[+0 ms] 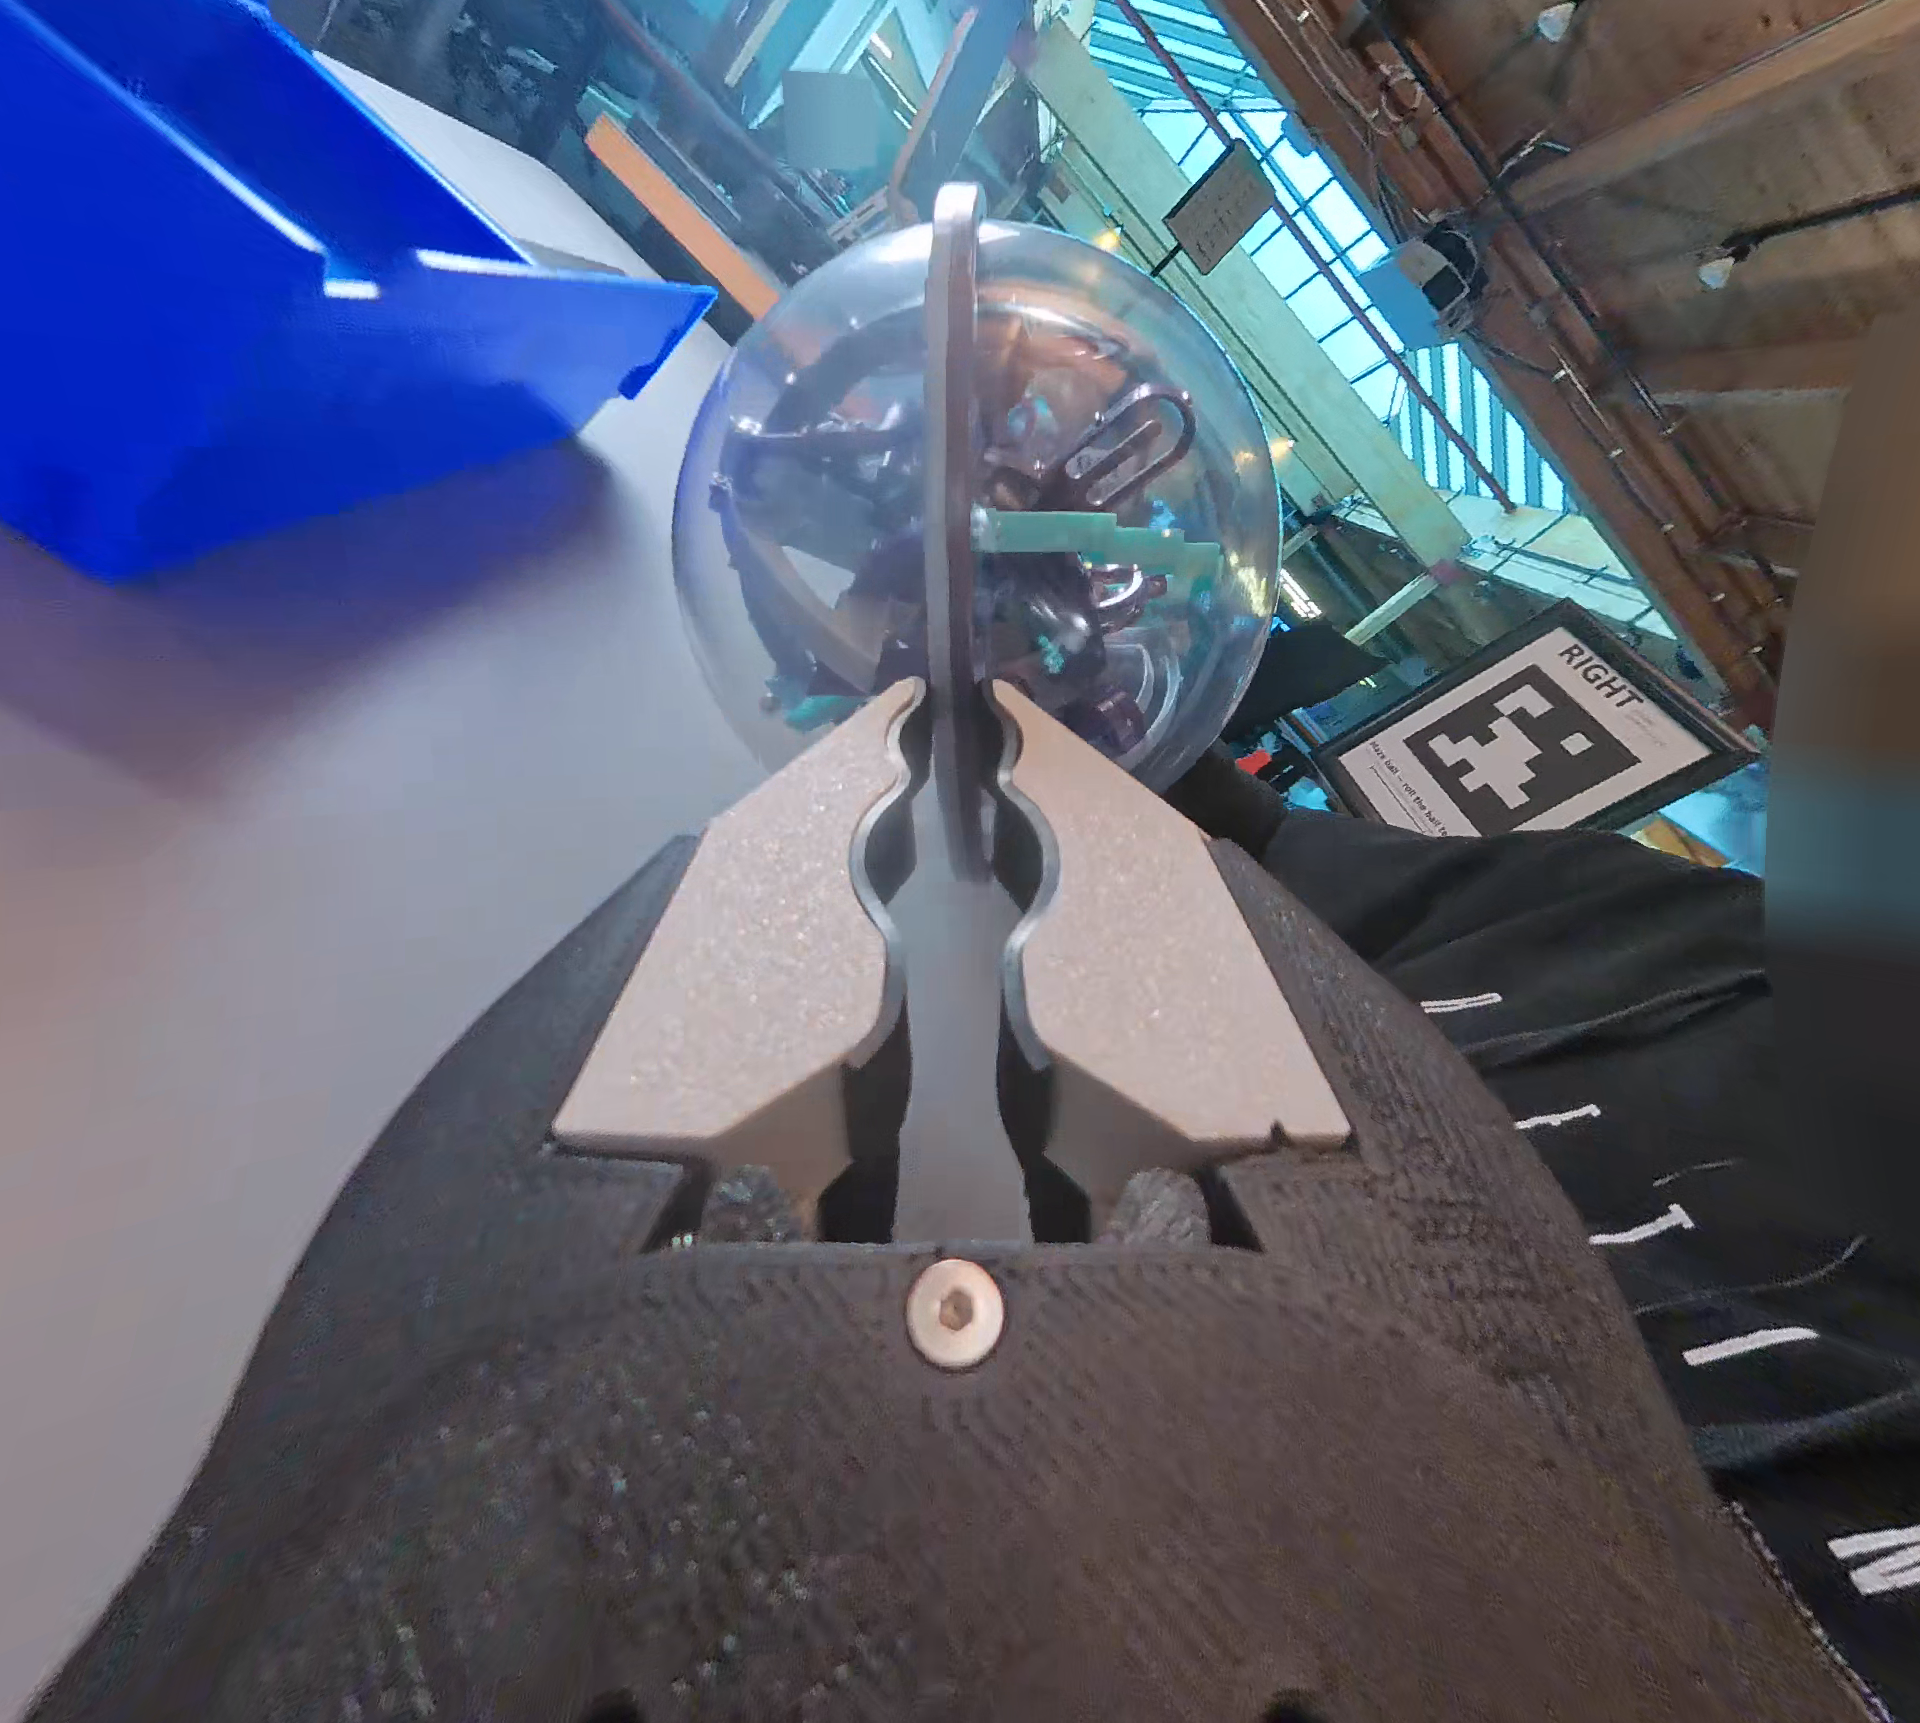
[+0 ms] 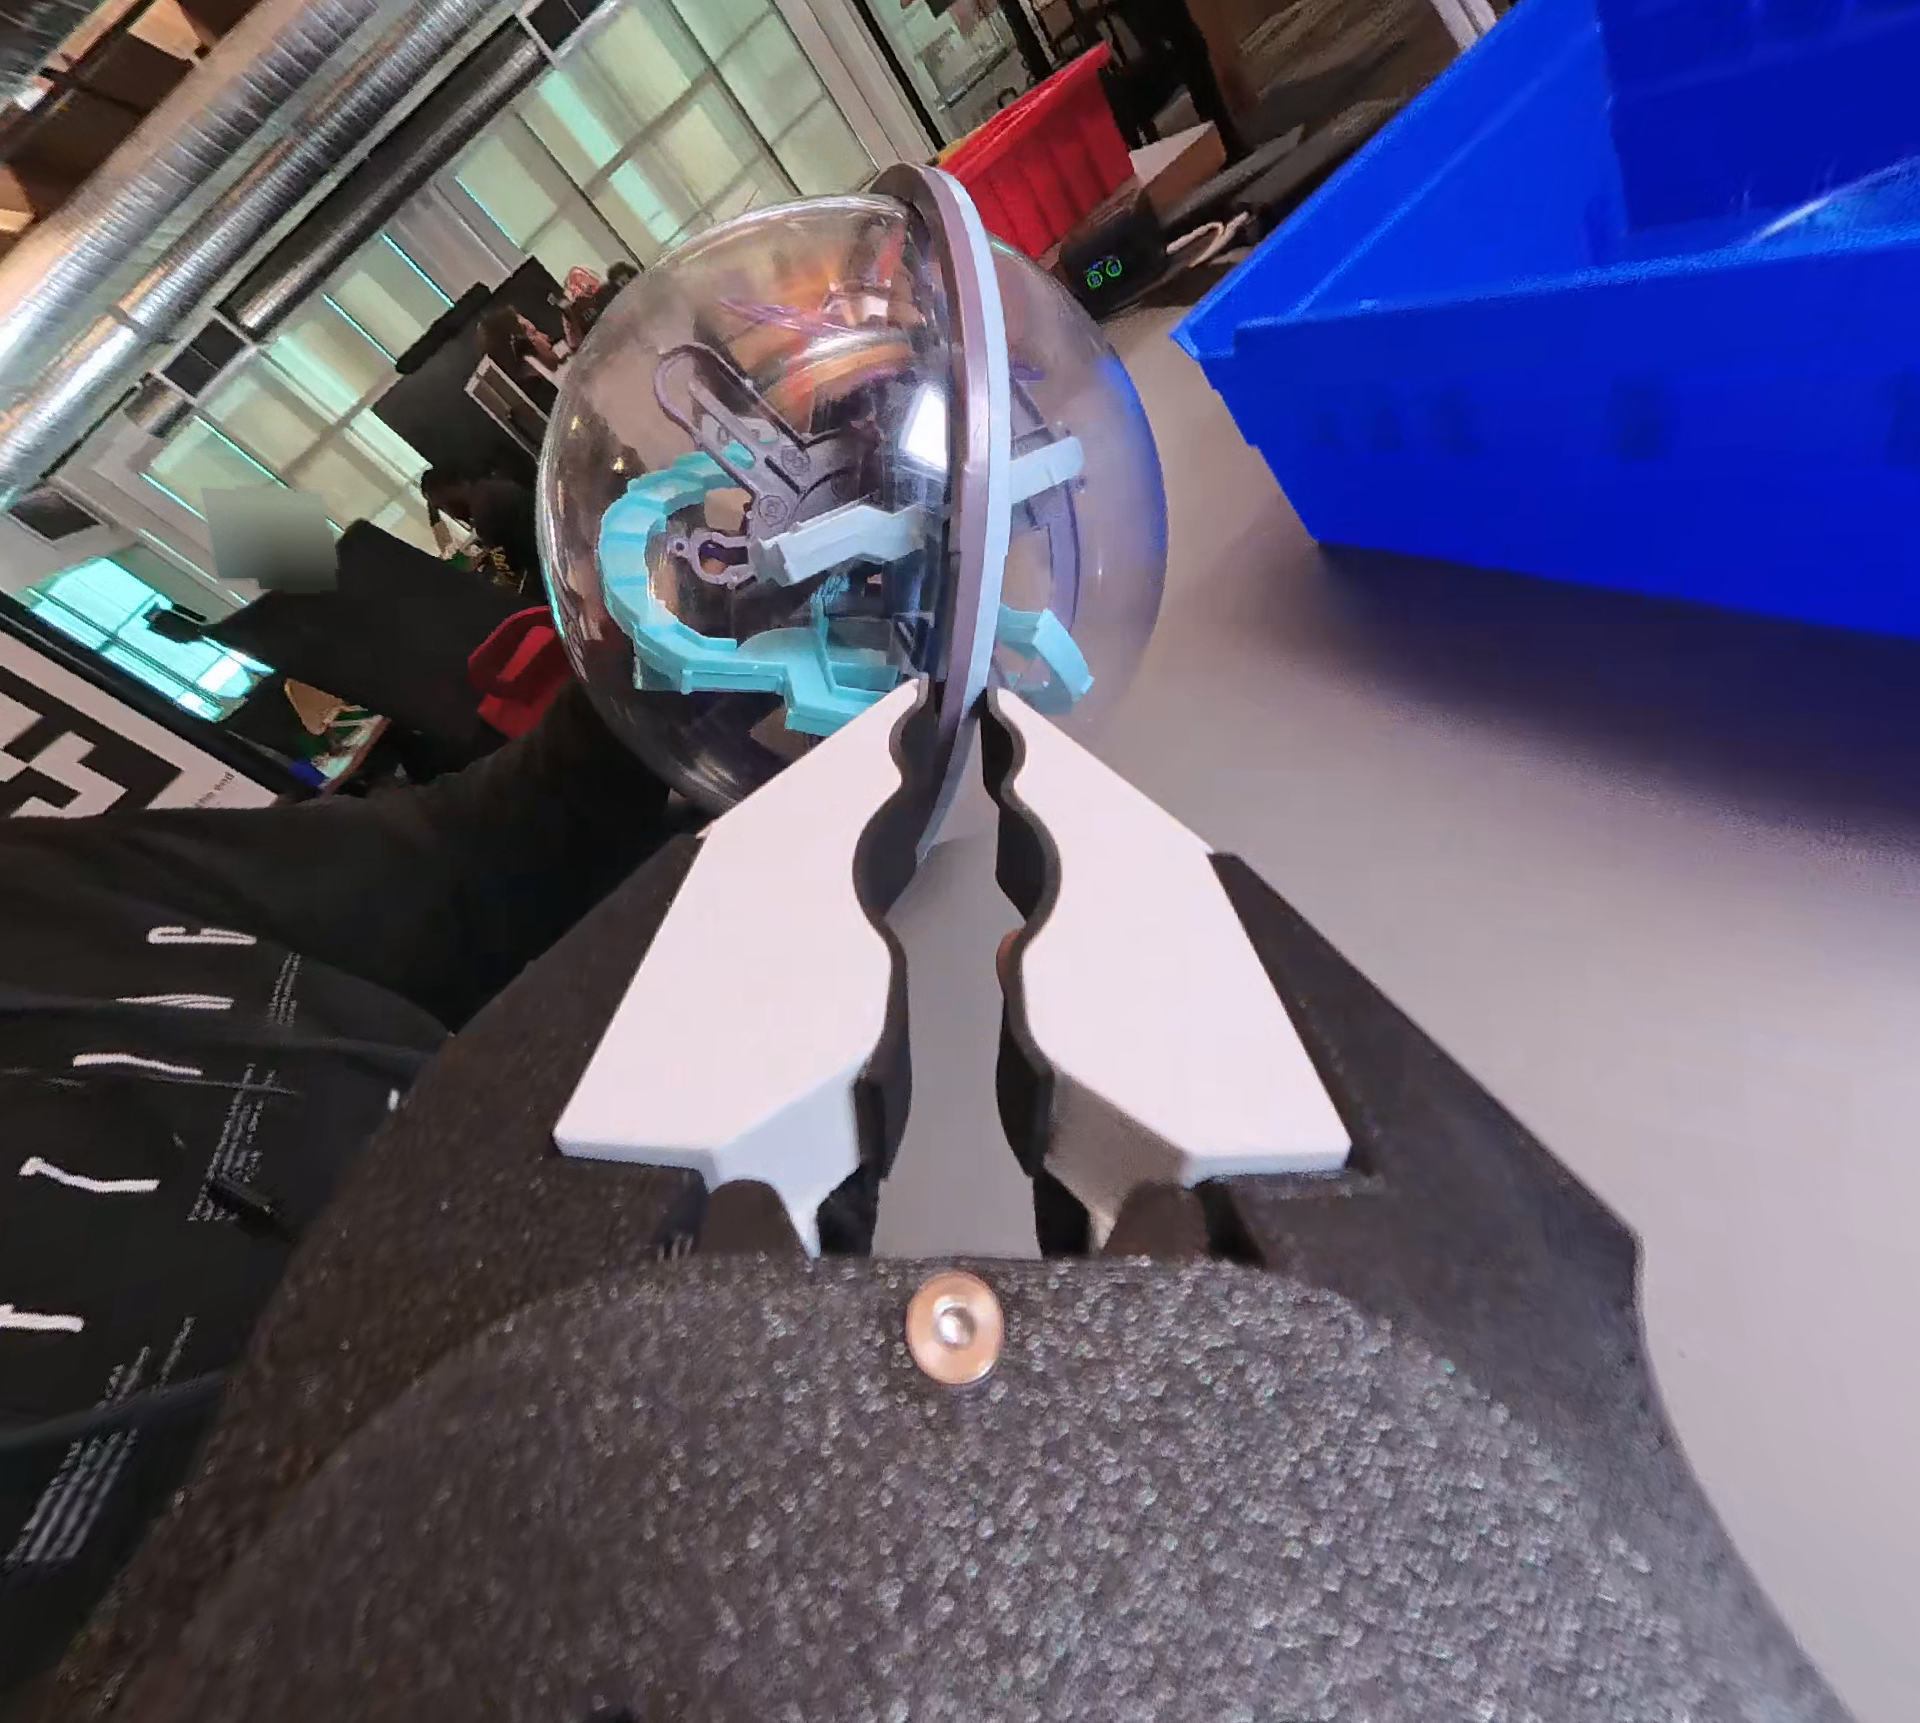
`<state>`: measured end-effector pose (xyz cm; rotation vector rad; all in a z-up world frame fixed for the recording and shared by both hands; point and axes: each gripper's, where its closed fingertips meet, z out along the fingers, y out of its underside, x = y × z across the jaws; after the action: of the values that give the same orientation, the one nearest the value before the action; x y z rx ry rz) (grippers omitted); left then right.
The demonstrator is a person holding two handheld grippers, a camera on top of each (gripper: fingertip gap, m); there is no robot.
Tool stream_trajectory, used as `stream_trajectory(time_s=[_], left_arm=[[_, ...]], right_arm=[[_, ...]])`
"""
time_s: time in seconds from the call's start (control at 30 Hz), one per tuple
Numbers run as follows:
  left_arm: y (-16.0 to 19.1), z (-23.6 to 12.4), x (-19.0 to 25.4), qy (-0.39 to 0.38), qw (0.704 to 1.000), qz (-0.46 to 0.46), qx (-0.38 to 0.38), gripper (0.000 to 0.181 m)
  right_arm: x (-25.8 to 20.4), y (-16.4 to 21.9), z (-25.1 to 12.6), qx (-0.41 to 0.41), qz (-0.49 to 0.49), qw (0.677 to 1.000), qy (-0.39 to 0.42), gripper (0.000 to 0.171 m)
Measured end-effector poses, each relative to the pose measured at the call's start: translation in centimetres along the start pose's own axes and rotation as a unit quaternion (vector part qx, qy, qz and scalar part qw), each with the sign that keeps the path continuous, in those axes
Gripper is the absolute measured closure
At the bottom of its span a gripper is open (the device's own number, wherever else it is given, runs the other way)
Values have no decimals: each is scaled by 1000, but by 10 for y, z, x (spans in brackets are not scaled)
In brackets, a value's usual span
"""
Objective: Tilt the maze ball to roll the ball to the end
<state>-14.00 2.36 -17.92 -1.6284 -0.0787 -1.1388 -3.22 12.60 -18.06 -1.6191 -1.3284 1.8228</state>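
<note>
Both hand-held grippers — left [image 1: 954, 717] and right [image 2: 951, 707] — pinch the grey rim of the clear maze ball [image 1: 977, 489], held above the grey counter [image 1: 312, 842], blue bin [image 1: 260, 271] at ten o'clock.

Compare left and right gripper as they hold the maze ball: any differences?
1. Left gripper grips the maze ball's ring where it runs straight up in its view; right gripper grips it where it leans left.
2. The blue bin lies to the left gripper's left, to the right gripper's right.
3. The left's pads look grey, the right's black.

Shared: both sets of jaws are shut on the thin equator ring, not the clear shell.
</note>
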Motion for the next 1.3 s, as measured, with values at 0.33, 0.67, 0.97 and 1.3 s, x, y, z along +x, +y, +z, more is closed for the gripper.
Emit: stream_trajectory(time_s=[0.33, 0.67, 0.97, 1.3], left_arm=[[-53, 12, 45, 24, 975, 221, 26, 175], [-140, 26, 166, 33, 879, 470, 71, 174], [-145, 27, 213, 27, 824, 560, 79, 175], [-155, 30, 242, 13, 814, 578, 54, 174]], right_arm=[[-32, -76, -10, 112, -183, 976, -24, 166], [-149, -203, -46, 254, -371, 891, -61, 166], [-173, -212, -61, 320, -402, 856, -55, 166], [-163, -213, -58, 344, -380, 857, -41, 170]])
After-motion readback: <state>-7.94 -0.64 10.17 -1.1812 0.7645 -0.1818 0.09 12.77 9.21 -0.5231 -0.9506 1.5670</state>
